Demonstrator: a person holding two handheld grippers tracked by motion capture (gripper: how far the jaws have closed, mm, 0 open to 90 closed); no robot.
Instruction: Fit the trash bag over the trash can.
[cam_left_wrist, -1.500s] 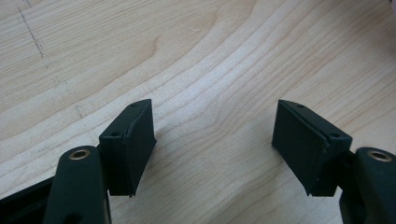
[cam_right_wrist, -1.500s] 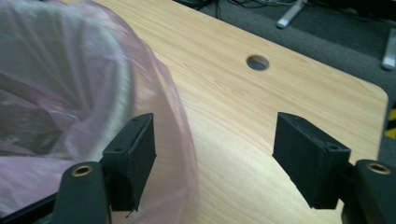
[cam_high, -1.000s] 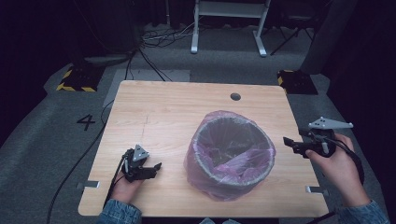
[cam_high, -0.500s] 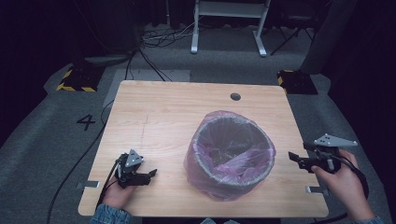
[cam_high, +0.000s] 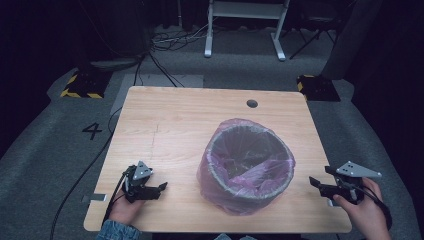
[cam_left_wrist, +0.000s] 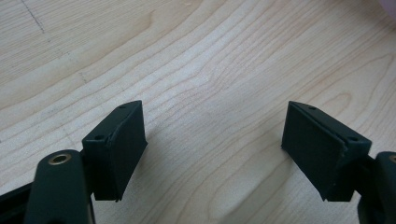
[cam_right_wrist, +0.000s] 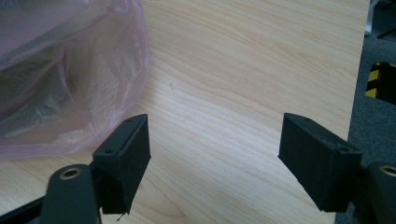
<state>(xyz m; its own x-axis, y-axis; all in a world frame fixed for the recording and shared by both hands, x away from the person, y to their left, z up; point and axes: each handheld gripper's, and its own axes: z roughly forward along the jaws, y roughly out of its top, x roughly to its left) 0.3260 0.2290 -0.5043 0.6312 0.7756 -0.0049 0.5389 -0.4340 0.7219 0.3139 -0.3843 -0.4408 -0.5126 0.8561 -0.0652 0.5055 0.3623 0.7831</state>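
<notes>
Bin w/ pink liner (cam_high: 246, 167) stands right of centre on bench (cam_high: 175, 120), near front edge. Left tool (cam_high: 161, 188), near front-left corner, has just spread its jaws; nothing between. Right tool (cam_high: 314, 183) at right edge, jaws apart, empty, beside the liner. Judgement: approach the liner rim from both sides, pinch film only, avoid tipping the bin.

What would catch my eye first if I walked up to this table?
Probably the waste bin lined with a pink plastic bag, standing right of the middle of the wooden table. Then the two black hand-held grippers flanking it at the near edge, the left gripper and the right gripper, both open with nothing between their jaws.
</notes>
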